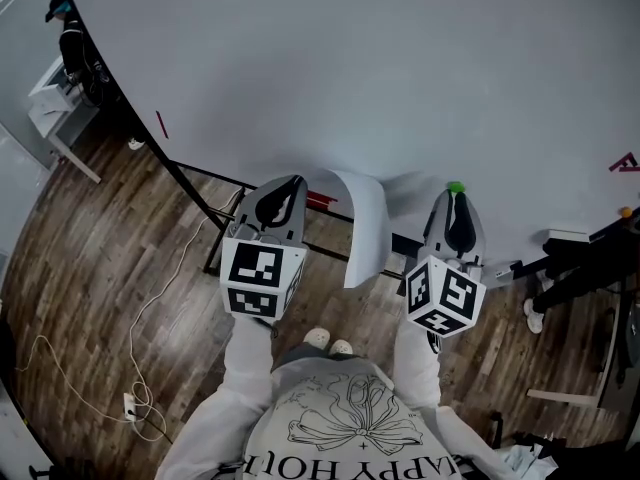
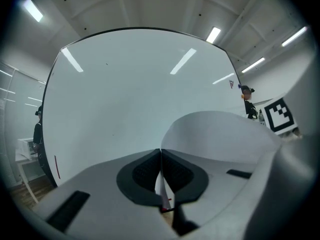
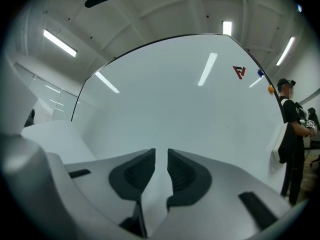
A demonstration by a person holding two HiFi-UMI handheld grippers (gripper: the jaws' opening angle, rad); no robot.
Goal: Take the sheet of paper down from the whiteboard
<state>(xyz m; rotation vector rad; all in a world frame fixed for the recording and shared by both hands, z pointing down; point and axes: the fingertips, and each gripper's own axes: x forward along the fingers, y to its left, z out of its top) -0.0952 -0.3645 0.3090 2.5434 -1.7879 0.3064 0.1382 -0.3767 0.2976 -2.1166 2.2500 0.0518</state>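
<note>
The sheet of paper (image 1: 368, 223) hangs off the whiteboard (image 1: 400, 68), curling down and to the right from my left gripper (image 1: 290, 183). In the left gripper view that gripper (image 2: 160, 154) is shut on the paper's edge, and the sheet (image 2: 220, 134) arches away to the right in front of the board (image 2: 125, 84). My right gripper (image 1: 455, 196) points at the board to the right of the paper, with a small green dot (image 1: 455, 186) at its tip. In its own view the right gripper (image 3: 161, 156) stands open, with only white board (image 3: 175, 99) showing in the gap. The curled paper (image 3: 55, 136) lies at far left.
A red logo (image 1: 622, 161) and an orange magnet (image 1: 626, 211) sit on the board's right side. A person (image 3: 290, 129) stands at the board's right end. The black stand frame (image 1: 215, 228), a cable (image 1: 150, 318) on the wooden floor and a white table (image 1: 60, 108) lie to the left.
</note>
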